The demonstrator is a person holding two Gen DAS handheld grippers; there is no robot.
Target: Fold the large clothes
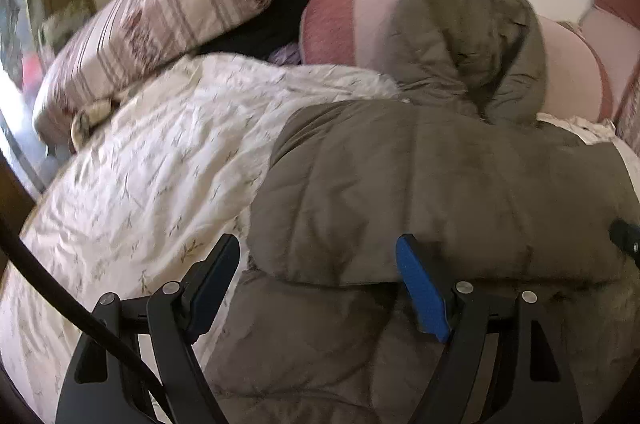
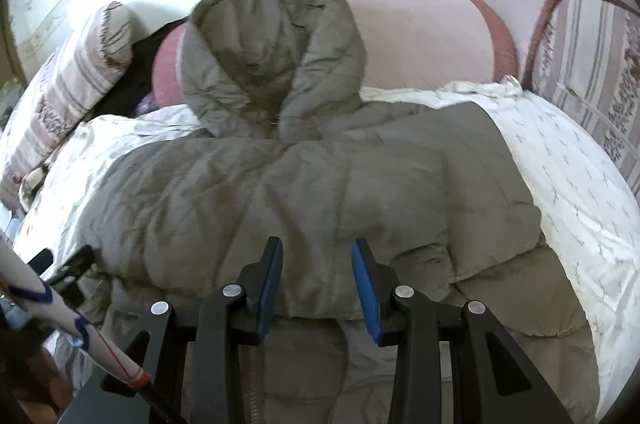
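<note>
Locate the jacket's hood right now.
The hood sits top centre in the right wrist view, propped up against the pink bolster at the bed's far edge, right of the striped pillow.

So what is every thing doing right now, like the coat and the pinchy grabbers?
Puffy coat: folded over on the bed, near edge doubled.
Hood: sticking up, leaning on the pink bolster.
Left gripper: open, holding nothing, at the coat's fold.
Right gripper: partly open, over the fold, gripping nothing.
White quilt: spread out, crinkled.
Striped pillow: propped at the bed's corner.
</note>
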